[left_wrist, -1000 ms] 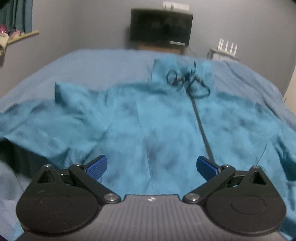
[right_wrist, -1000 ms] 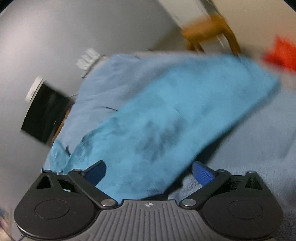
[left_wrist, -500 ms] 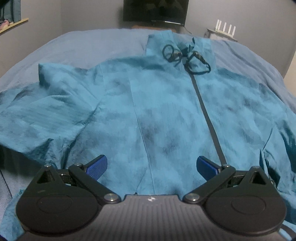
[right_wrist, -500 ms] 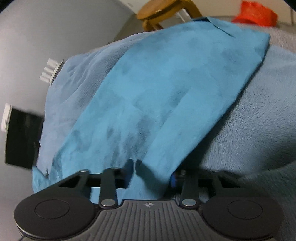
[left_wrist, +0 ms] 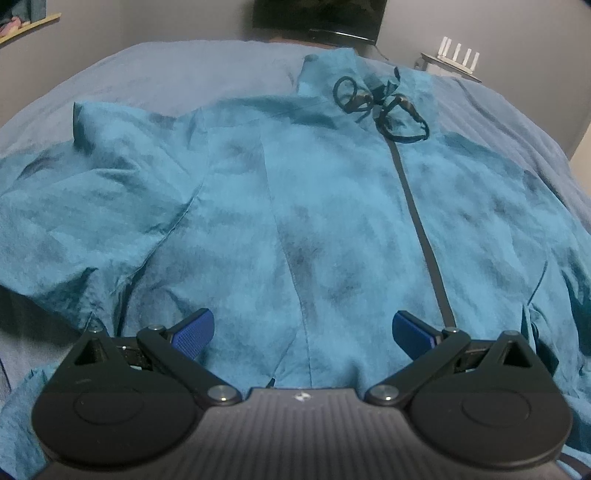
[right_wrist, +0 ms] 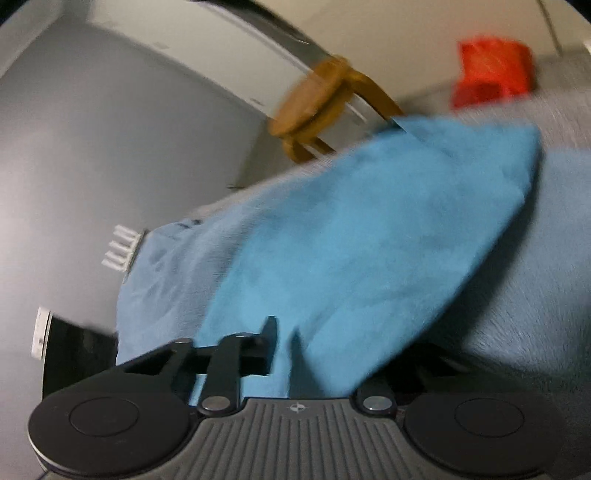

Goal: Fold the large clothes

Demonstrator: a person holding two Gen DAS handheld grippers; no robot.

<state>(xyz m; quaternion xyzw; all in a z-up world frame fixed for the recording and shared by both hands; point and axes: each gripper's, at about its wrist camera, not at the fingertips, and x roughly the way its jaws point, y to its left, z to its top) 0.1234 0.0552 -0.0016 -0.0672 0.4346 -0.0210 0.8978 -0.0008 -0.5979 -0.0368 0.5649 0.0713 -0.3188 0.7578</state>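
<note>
A large teal zip jacket (left_wrist: 332,206) lies spread front-up on the bed, its dark zipper (left_wrist: 421,229) running up to black drawstrings (left_wrist: 380,107) at the collar. My left gripper (left_wrist: 301,332) is open and empty, hovering over the jacket's hem. In the right wrist view my right gripper (right_wrist: 284,343) is shut on a fold of the jacket's sleeve (right_wrist: 369,251), which rises from the jaws toward its cuff at the upper right. The right finger is hidden under the cloth.
The bed has a grey-blue blanket (left_wrist: 177,70). A dark TV (left_wrist: 317,14) and a white router (left_wrist: 458,55) stand beyond its far end. A wooden stool (right_wrist: 317,107) and a red object (right_wrist: 491,77) are beside the bed in the right wrist view.
My right gripper went from open to shut on the sleeve and has since lifted and tilted. My left gripper moved closer over the jacket and stayed open.
</note>
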